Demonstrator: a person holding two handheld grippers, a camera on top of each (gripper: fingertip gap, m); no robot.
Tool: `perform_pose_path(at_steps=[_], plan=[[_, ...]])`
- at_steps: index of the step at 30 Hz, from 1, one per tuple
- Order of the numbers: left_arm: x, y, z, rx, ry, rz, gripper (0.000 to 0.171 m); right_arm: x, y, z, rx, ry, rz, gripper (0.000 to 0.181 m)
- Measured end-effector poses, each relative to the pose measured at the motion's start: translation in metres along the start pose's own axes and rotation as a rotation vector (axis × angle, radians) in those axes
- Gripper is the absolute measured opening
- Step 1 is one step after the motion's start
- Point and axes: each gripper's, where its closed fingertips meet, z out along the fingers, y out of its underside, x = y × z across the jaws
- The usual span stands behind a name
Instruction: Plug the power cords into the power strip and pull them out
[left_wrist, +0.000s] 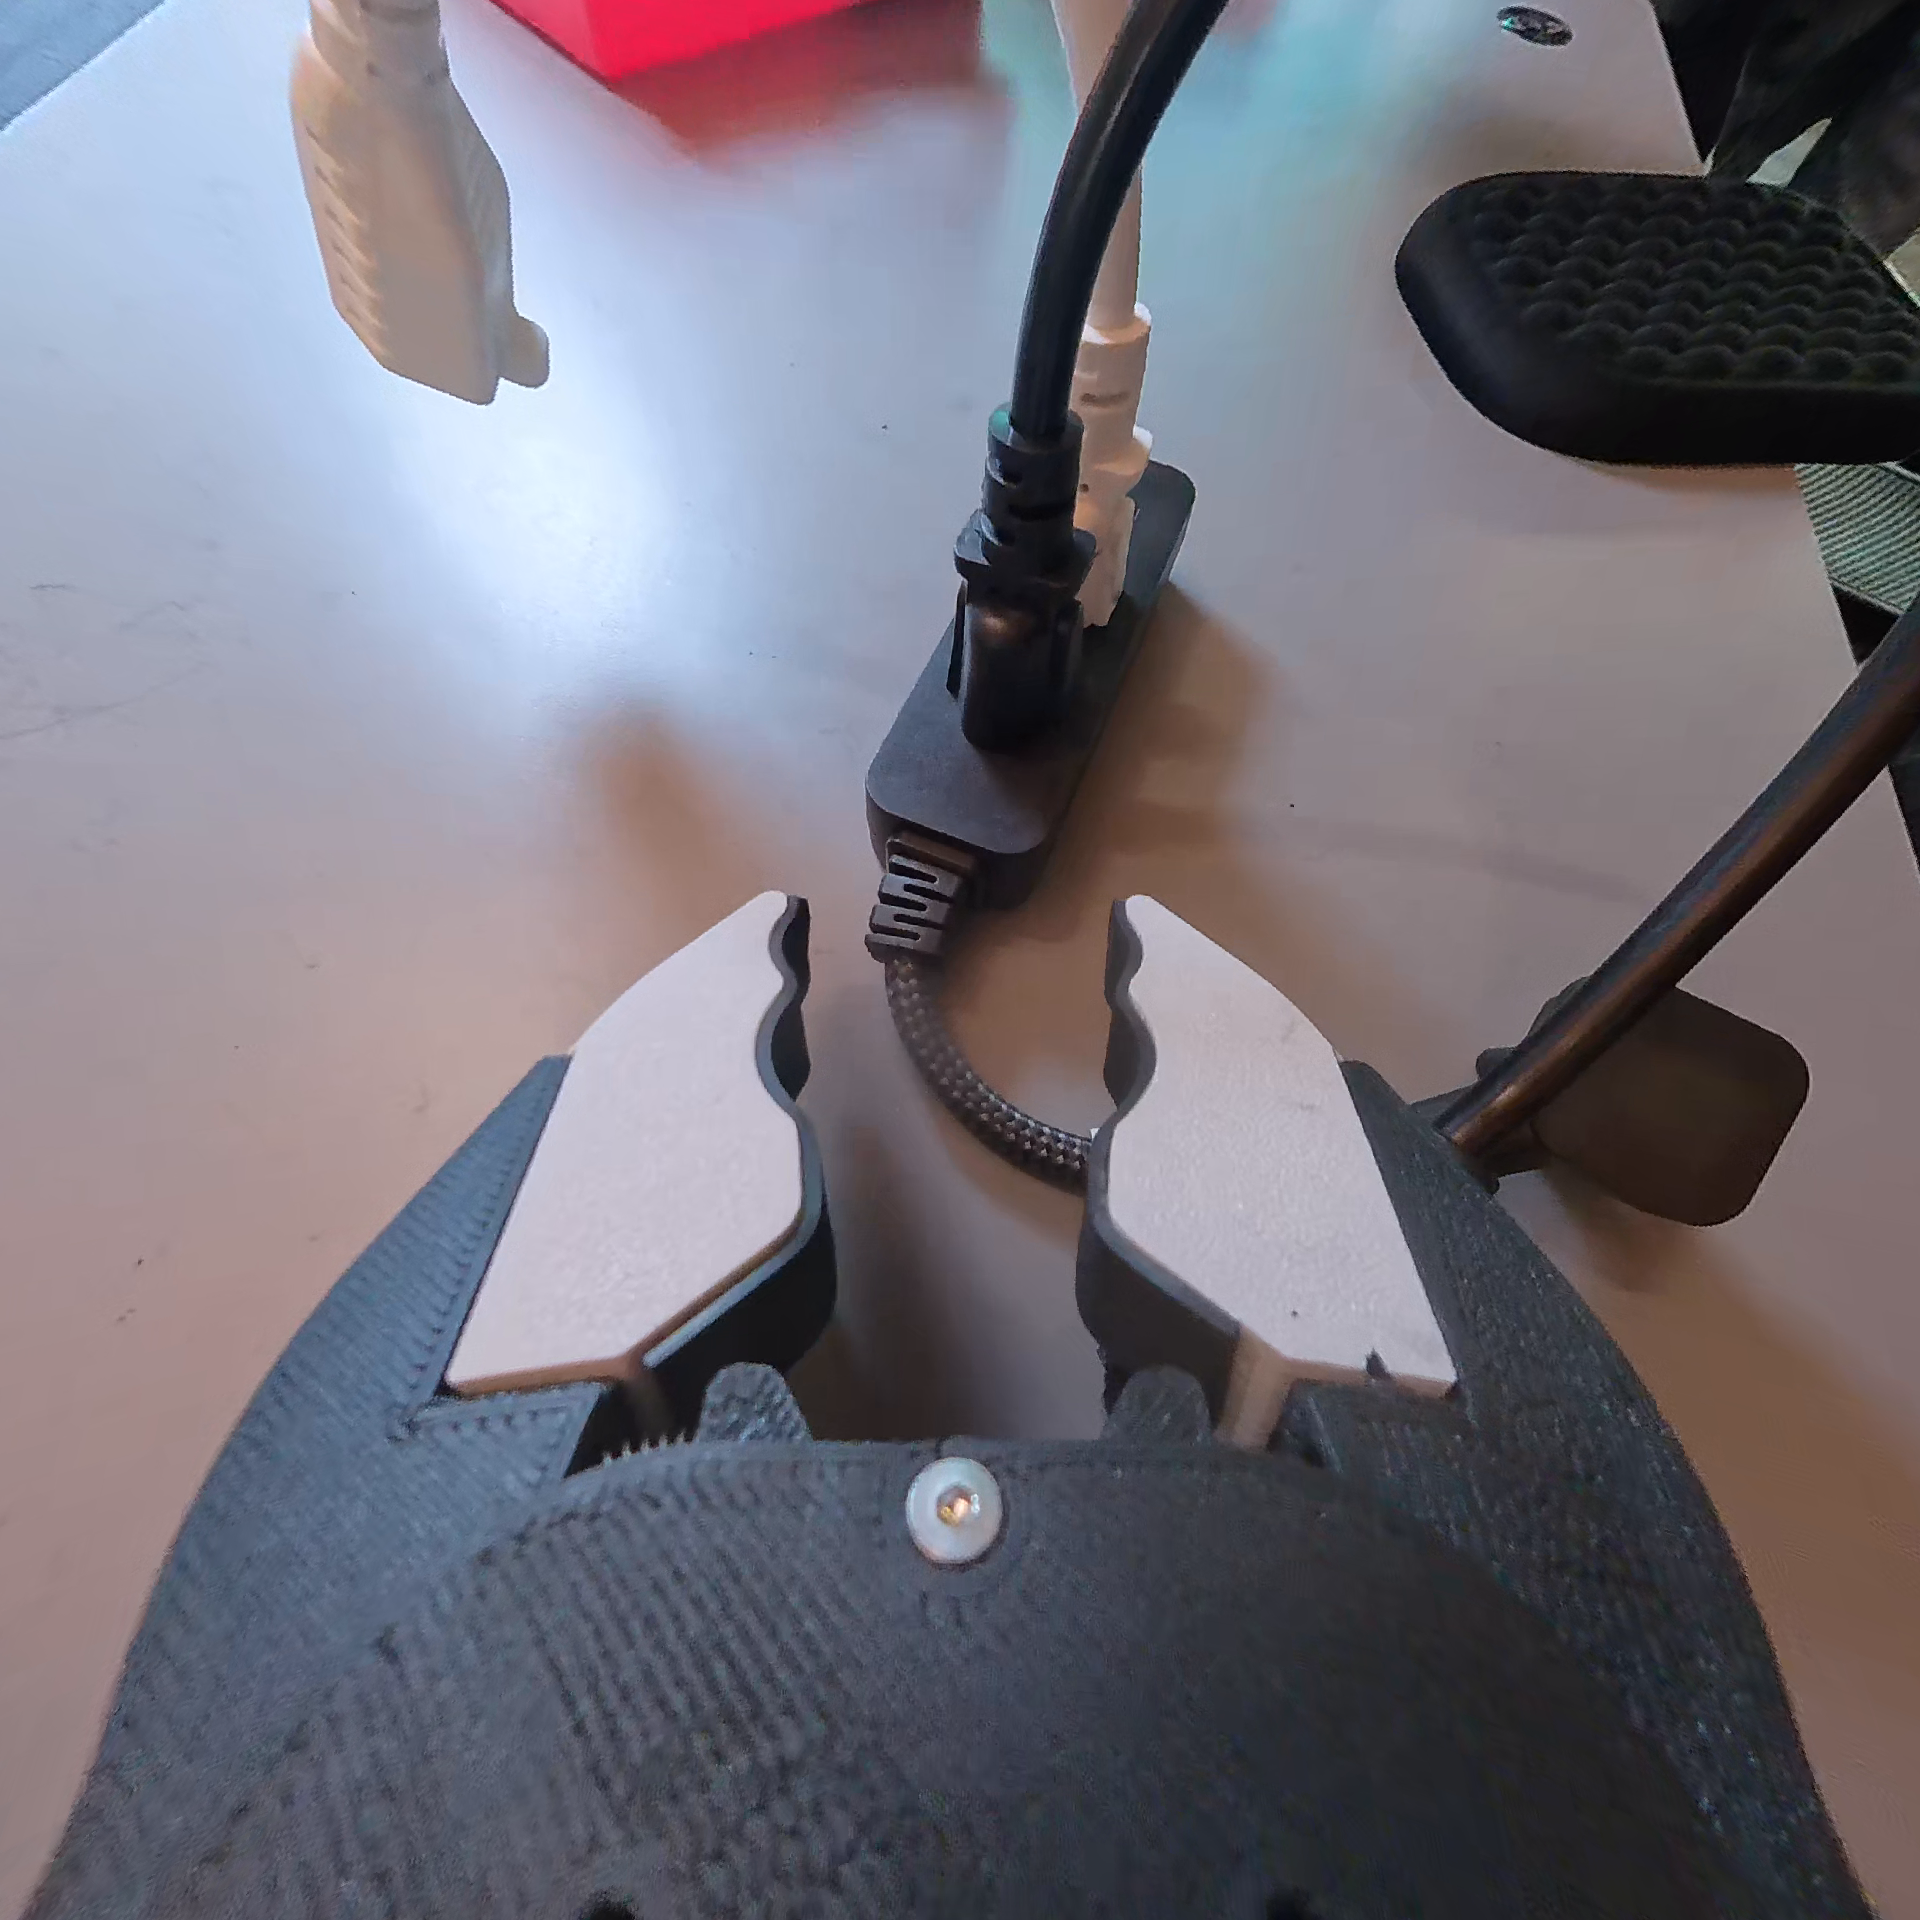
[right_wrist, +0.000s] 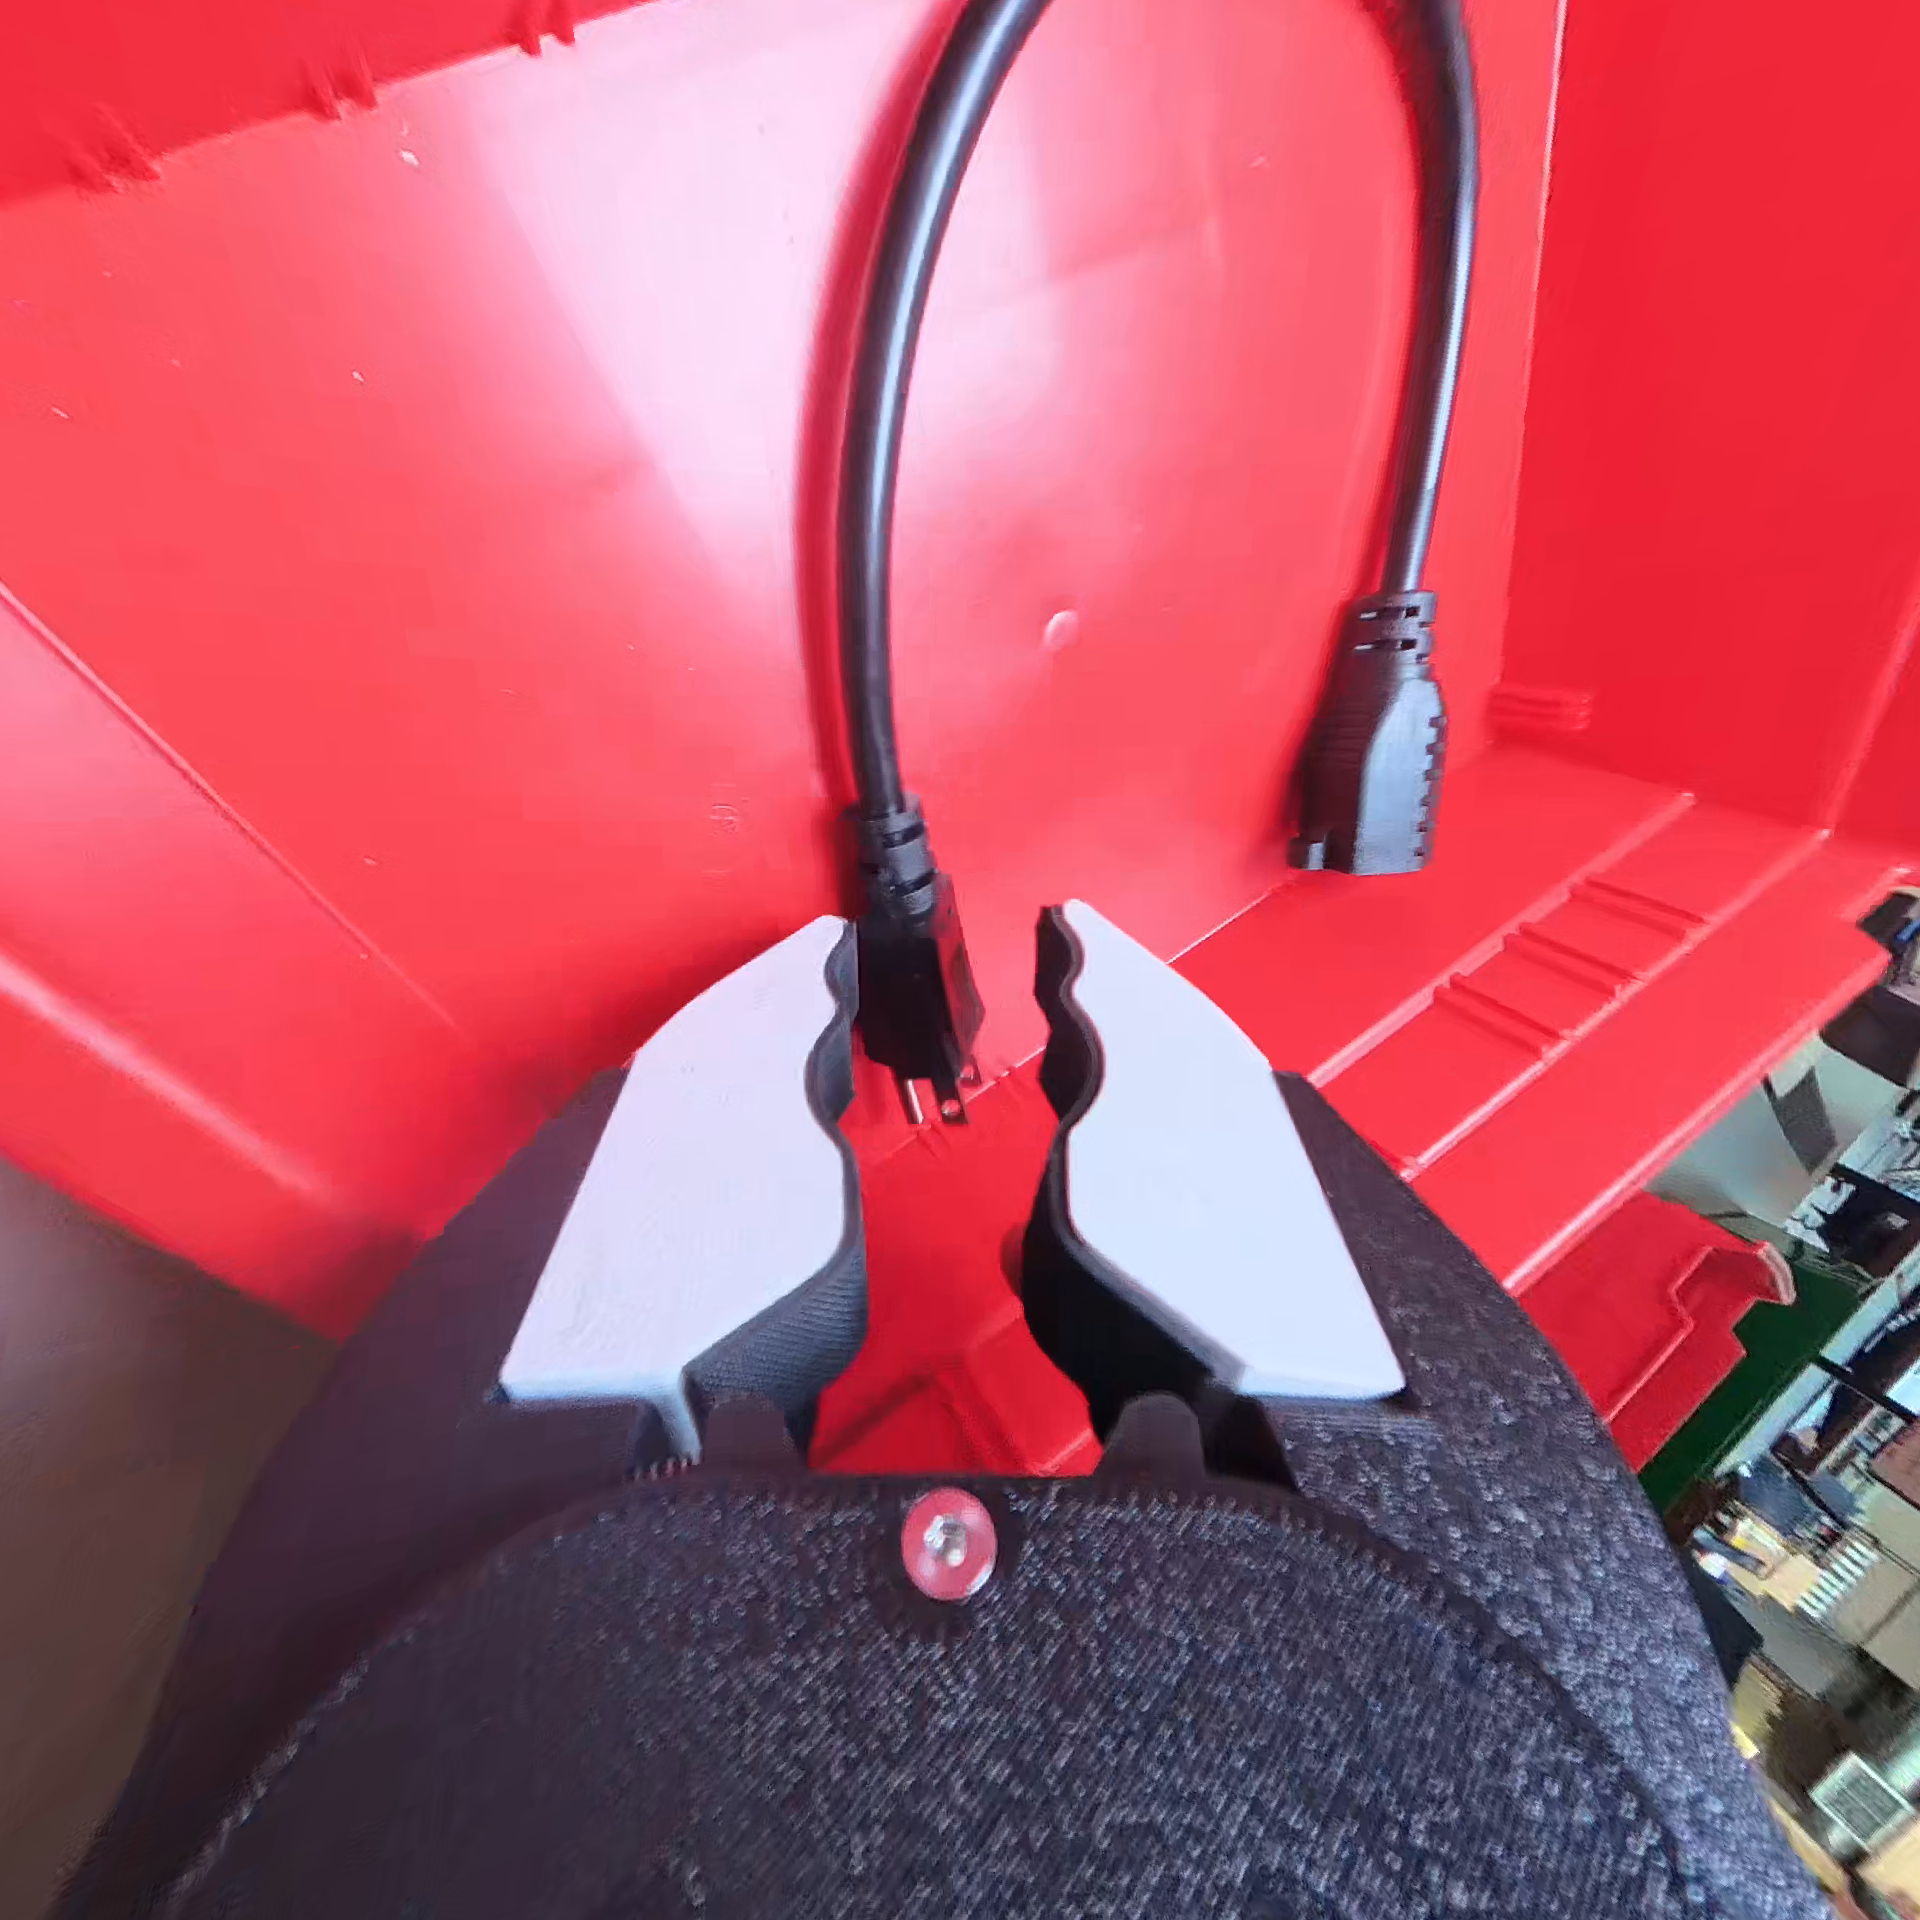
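The red bin (right_wrist: 520, 520) fills the right wrist view, the biggest thing in sight; its ribbed floor runs toward 3 o'clock. A short black cord (right_wrist: 883, 520) arches inside it, likely a spare kept there until needed. Its socket end (right_wrist: 1371, 748) hangs at 2 o'clock, and its pronged plug (right_wrist: 920, 977) sits at 12 o'clock from the right gripper (right_wrist: 945, 925). The jaws stand apart with the plug between the tips, touching or nearly touching the left finger; the other finger is clear of it, so nothing is clamped. That framing suggests a grasp by the plug body.

In the left wrist view the grey table (left_wrist: 312, 831) carries the black power strip (left_wrist: 1029, 707), lying lengthwise toward 12 o'clock. Two cords already stand upright in it: a black plug (left_wrist: 1013, 623) nearer, a white plug (left_wrist: 1112, 488) just behind. A white socket end (left_wrist: 416, 208) hangs at 11 o'clock, above the table.

The left gripper (left_wrist: 956, 914) is open and empty, its tips either side of the strip's braided lead (left_wrist: 966, 1060), probably placed to steady the strip against the push of plugging.
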Motion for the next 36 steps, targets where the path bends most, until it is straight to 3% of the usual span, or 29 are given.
perform_pose_path(at_steps=[4,8,11,14,18,21,25,36], plan=[[0.000,0.000,0.000,-0.002,-0.004,0.011,0.056,-0.011,-0.016,-0.039,0.178,-0.113,0.076,0.055],[0.000,0.000,0.001,-0.005,0.000,0.010,0.056,-0.036,-0.032,-0.100,0.467,-0.198,0.069,0.063],[0.000,0.001,0.003,-0.015,-0.005,0.022,0.056,-0.095,-0.037,-0.148,0.661,-0.305,-0.038,0.063],[0.000,0.002,0.006,-0.041,-0.015,0.044,0.056,-0.177,-0.032,-0.183,0.772,-0.495,-0.145,0.056],[-0.003,0.000,0.014,-0.099,-0.034,0.117,0.055,-0.282,-0.027,-0.208,0.858,-0.720,-0.274,0.044],[0.001,-0.009,0.023,-0.133,0.017,0.158,0.052,-0.331,-0.036,-0.213,0.902,-0.803,-0.325,0.038],[0.009,-0.017,0.035,-0.185,0.086,0.202,0.048,-0.351,-0.051,-0.204,0.900,-0.804,-0.356,0.035],[0.007,-0.020,0.045,-0.303,0.097,0.310,0.041,-0.347,-0.066,-0.202,1.018,-0.852,-0.299,0.026]])
